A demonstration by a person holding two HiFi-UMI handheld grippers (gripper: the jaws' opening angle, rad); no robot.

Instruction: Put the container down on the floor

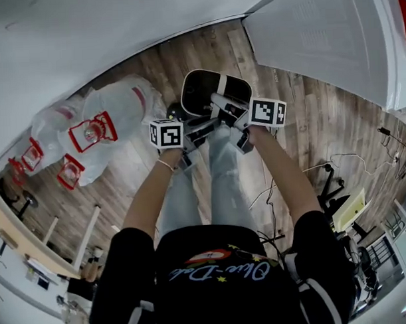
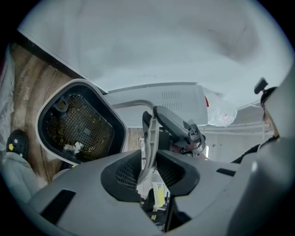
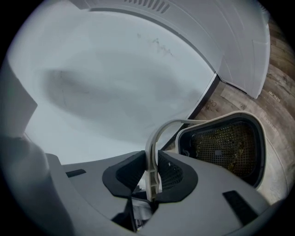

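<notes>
The left tool (image 2: 148, 170) and right tool (image 3: 152, 175) each pinch the thin bail handle (image 3: 159, 131), jaws nearly closed on it. That probably keeps the mesh-lined container (image 1: 202, 91) steady, low over the wooden floor (image 1: 308, 121) beside the white wall (image 1: 85, 36).

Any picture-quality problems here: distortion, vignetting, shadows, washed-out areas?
Head view: heavy fisheye bend, floor planks curve, even light, sharp. Left gripper view: black corners, container interior dark yet legible, wall washed out. Right gripper view: same black corners, soft grey shadow smudge on the wall.
</notes>
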